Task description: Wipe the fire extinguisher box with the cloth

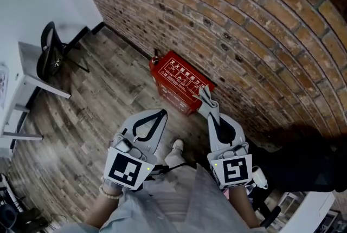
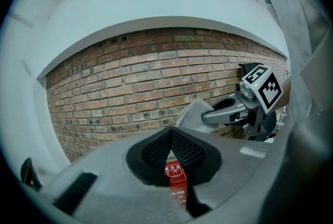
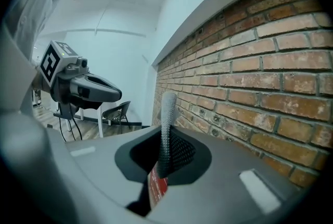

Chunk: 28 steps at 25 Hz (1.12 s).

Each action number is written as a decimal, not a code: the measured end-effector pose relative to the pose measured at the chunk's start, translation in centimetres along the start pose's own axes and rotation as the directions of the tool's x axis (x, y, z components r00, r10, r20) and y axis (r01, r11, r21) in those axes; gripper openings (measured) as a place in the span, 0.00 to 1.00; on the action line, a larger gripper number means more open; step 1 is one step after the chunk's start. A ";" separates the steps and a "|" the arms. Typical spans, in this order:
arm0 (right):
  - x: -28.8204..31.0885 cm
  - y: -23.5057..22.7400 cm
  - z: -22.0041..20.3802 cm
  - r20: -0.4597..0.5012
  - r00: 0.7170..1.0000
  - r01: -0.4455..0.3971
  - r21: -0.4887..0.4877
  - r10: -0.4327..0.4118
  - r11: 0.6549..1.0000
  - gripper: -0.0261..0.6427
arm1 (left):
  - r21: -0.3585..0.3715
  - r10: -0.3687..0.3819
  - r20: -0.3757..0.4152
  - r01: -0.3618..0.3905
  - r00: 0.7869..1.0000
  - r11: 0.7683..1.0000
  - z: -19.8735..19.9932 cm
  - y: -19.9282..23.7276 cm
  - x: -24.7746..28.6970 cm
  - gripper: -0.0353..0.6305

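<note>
**Approach to the wipe.** The red fire extinguisher box (image 1: 179,83) is shown standing on the wooden floor (image 1: 97,96) against the brick wall (image 1: 244,20), ahead of and below both grippers. A grey cloth (image 1: 205,95) is clamped between the jaws of the right gripper (image 1: 209,109), with its free edge projecting past the tips over the box's right end. Contact with the box cannot be confirmed. The left gripper (image 1: 161,114) is held alongside, its jaws closed on nothing. A good wipe would likely be achieved if the cloth were laid flat on the lid and drawn across it in overlapping strokes under light, even pressure, with the jaw tips clear of the box.
</note>
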State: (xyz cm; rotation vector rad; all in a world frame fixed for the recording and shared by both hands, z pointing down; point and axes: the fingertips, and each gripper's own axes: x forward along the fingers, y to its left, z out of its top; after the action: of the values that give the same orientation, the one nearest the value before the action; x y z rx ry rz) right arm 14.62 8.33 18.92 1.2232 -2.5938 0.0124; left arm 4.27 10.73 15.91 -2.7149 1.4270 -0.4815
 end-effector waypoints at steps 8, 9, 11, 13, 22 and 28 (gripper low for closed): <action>1.8 -1.8 -0.5 -0.015 1.000 -0.024 0.019 0.024 1.000 0.06 | -0.009 0.028 -0.030 -0.028 0.999 1.000 0.0 1.0 1.9 0.05; 2.0 -1.9 -0.6 -0.019 0.999 -0.028 0.018 0.028 0.999 0.06 | -0.011 0.030 -0.031 -0.030 0.999 0.999 0.0 1.1 2.0 0.05; 2.5 -2.0 -0.8 -0.026 0.999 -0.036 0.016 0.036 0.999 0.06 | -0.015 0.033 -0.034 -0.034 0.999 0.999 -0.1 1.2 2.3 0.05; 2.9 -2.1 -1.0 -0.031 0.999 -0.043 0.016 0.043 0.999 0.06 | -0.015 0.034 -0.039 -0.034 0.999 0.999 -0.3 1.4 2.6 0.05; 5.2 -2.1 -2.2 -0.065 0.996 -0.053 0.031 0.055 0.998 0.06 | -0.015 0.017 -0.050 -0.018 0.999 1.000 -1.5 2.8 4.4 0.05; 7.3 -2.4 -3.4 -0.093 0.995 -0.044 0.048 0.049 0.998 0.06 | -0.027 -0.006 -0.067 0.005 0.998 1.000 -3.2 4.3 6.1 0.05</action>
State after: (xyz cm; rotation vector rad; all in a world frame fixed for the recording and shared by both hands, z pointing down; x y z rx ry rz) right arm 12.88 1.71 23.69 1.1488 -2.5533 0.1364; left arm 3.13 3.69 19.78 -2.7489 1.4518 -0.5636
